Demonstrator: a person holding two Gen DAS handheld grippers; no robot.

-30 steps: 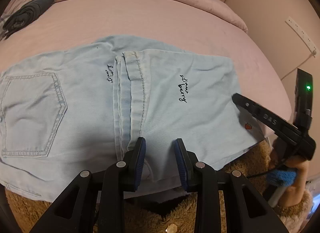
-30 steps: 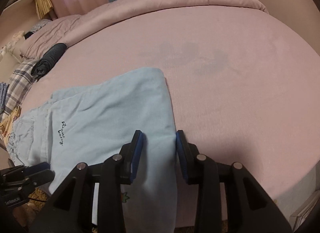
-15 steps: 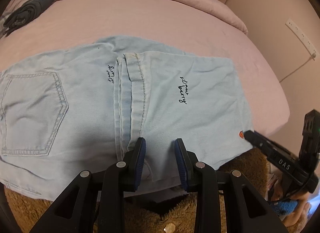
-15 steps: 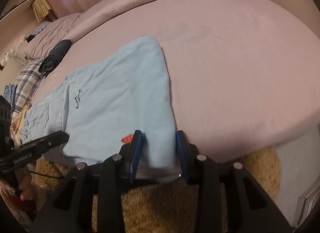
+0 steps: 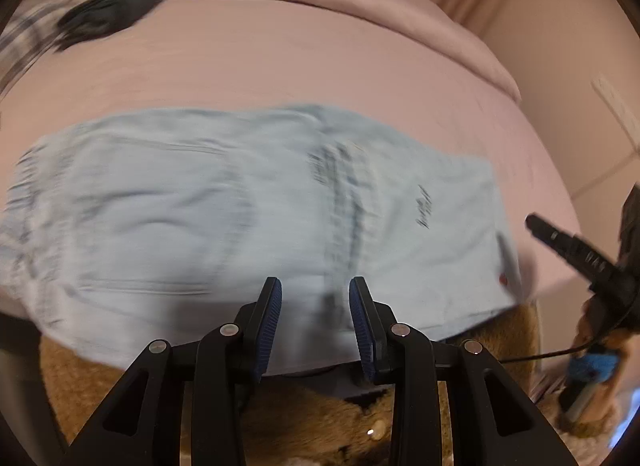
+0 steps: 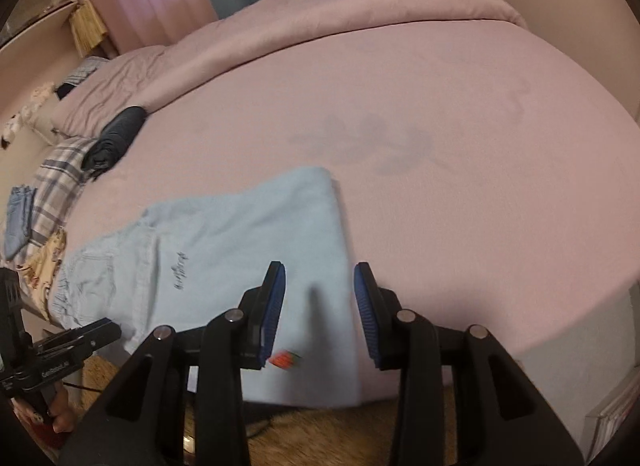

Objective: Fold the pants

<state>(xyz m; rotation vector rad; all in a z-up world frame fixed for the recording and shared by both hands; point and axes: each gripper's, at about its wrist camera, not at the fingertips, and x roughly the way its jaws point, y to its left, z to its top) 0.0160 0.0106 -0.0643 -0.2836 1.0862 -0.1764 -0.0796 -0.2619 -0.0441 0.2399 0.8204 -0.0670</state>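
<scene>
Roughly: folded pale-blue pants (image 6: 248,234) on pink bed (image 6: 440,153), brown rug below.
Left gripper (image 5: 316,318) and right gripper (image 6: 320,306) opening, jaws apart, nothing gripped.

pants (image 5: 248,201): pale denim cloth, matt
bed (image 6: 460,169): pink cloth, smooth, matt
fingers (image 6: 276,306): ribbed blue pads
rug (image 5: 304,410): brown, shaggy

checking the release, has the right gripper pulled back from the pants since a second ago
Yes. The right gripper has drawn back toward the bed's near edge; the floor now shows below. Its jaws are opening over the pants, pads apart.

Left hand-held gripper (image 5: 315,320) opening, right hand-held gripper (image 6: 320,316) opening, both angled down
</scene>
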